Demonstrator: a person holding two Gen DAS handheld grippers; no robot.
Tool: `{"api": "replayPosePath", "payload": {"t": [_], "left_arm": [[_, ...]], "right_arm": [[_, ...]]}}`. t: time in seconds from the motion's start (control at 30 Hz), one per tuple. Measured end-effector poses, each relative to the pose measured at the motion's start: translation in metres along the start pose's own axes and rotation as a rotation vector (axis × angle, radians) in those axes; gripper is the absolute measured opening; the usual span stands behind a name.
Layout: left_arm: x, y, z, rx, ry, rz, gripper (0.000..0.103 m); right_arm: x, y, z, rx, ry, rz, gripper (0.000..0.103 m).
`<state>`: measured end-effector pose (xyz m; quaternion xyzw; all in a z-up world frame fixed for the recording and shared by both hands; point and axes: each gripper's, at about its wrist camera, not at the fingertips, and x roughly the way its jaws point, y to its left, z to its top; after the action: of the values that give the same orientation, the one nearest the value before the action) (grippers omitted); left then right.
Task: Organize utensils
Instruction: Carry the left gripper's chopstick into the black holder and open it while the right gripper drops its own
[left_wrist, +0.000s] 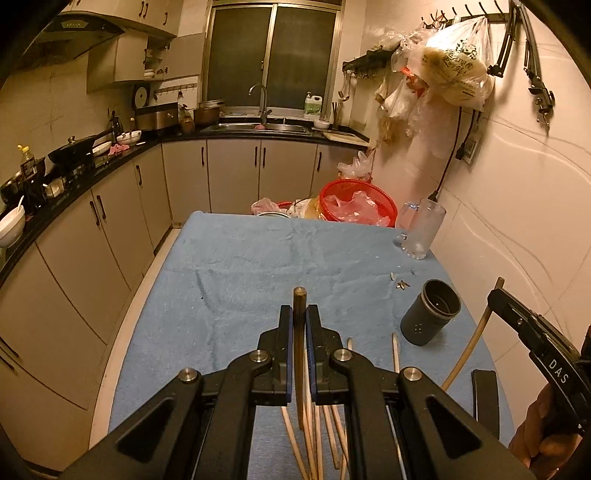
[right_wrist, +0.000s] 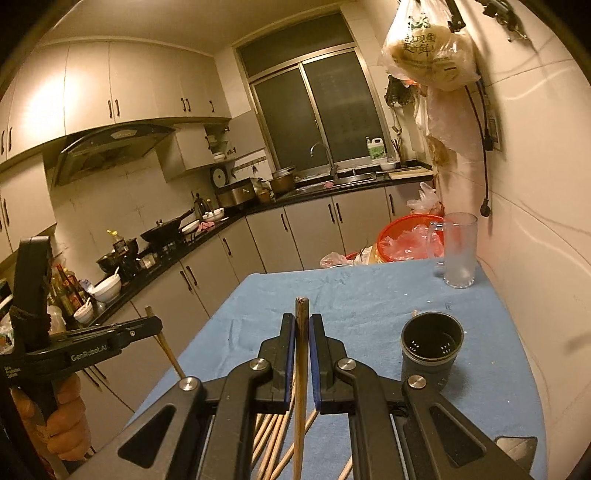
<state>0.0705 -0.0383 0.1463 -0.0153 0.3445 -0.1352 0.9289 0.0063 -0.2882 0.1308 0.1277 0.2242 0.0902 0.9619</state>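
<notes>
Two grippers are in our hands, and each is clenched on a single chopstick. Our left gripper (left_wrist: 299, 314) pinches a dark chopstick (left_wrist: 298, 332) between its blue-lined pads, the stick's blunt end poking up just past the fingertips. Our right gripper (right_wrist: 303, 321) clamps a second chopstick (right_wrist: 301, 354) the same way, its tip rising just above the fingers. In the left wrist view we also see the right gripper at the right edge, its pale stick curving down from it; in the right wrist view the left gripper shows at the left edge, held by our hand (right_wrist: 62, 417).

Beneath both grippers, a loose bundle of light wooden chopsticks (right_wrist: 273, 439) lies fanned on the blue towel (left_wrist: 240, 266) that covers the table. Just to the right of them stands a dark cylindrical holder (right_wrist: 431, 347), upright with its mouth open; we cannot tell what lies inside it.

Farther along the towel, near the wall, stands a clear glass mug (left_wrist: 423, 229). Behind the table's far edge sits a red basket (left_wrist: 356, 201) with crumpled plastic in it. Beyond that run the dark counter, the sink (left_wrist: 273, 127) and the window.
</notes>
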Motion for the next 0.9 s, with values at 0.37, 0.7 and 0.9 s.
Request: {"api": "replayPosePath", "payload": {"t": [0.37, 0.7, 0.9], "left_arm": [[-0.006, -0.026, 0.019, 0.030, -0.014, -0.032, 0.007], [0.004, -0.066, 0.056, 0.052, -0.017, -0.103, 0.007], [0.014, -0.097, 0.084, 0.056, -0.014, -0.164, 0.007]], "right_arm": [[-0.016, -0.028, 0.018, 0.043, -0.035, -0.027, 0.008], [-0.024, -0.076, 0.064, 0.116, -0.109, -0.094, 0.008], [-0.024, -0.103, 0.091, 0.157, -0.151, -0.123, 0.008]]}}
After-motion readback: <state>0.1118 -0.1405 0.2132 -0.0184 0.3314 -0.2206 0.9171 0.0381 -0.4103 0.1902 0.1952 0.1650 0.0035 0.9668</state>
